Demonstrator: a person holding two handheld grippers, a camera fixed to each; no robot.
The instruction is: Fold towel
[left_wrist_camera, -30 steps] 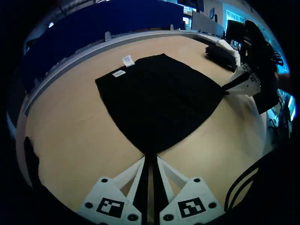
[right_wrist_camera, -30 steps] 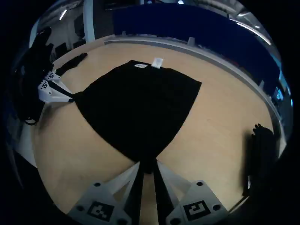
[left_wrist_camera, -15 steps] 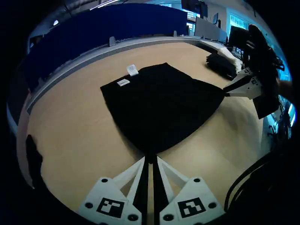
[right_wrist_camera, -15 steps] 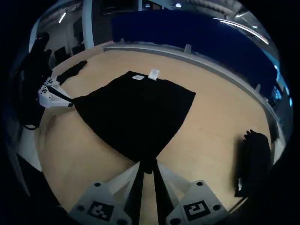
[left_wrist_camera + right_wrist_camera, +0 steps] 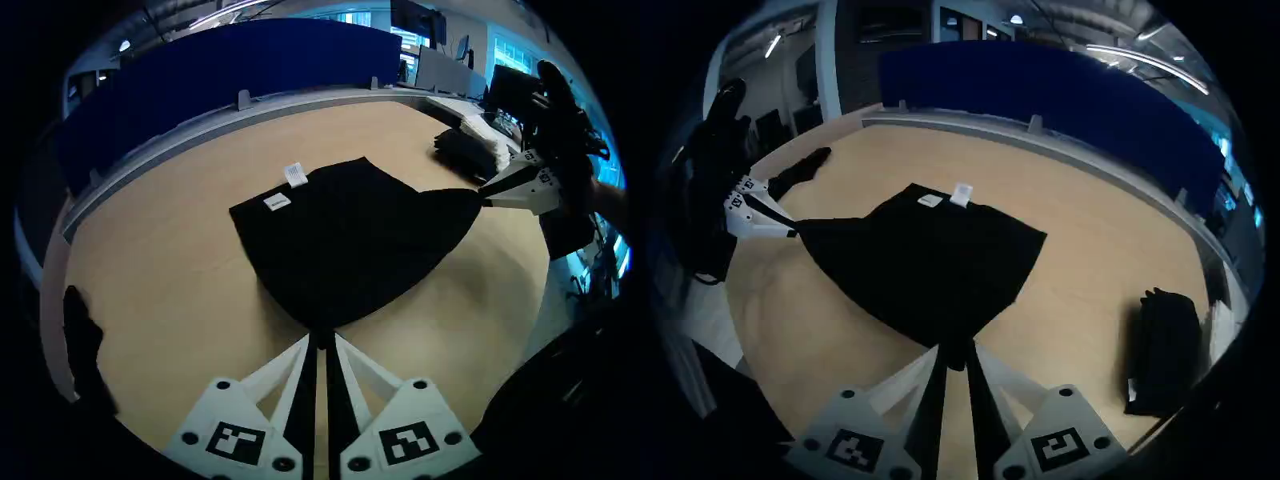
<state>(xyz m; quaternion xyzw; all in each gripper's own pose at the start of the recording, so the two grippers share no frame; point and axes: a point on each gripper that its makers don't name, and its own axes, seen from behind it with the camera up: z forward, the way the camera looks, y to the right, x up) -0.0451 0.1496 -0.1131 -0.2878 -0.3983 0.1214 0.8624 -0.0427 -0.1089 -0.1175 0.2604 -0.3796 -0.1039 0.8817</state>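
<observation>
Left claw has its two fingers pressed together on one near corner of the single black towel, seen in the left gripper view. Right claw is clamped the same way on the other near corner in the right gripper view. Each view also shows the other claw farther off, pinching its corner at the side of the cloth. The towel stretches between the two claws, and its far part lies on the pale wooden surface.

Two white tags sit at the towel's far edge: one standing out past the edge, and one just beside it on the cloth.

Two other dark cloth items rest on the surface, well apart from the towel: a folded pile to the right, and a loose dark piece beyond the left claw. A blue partition runs along the far edge of the surface.
</observation>
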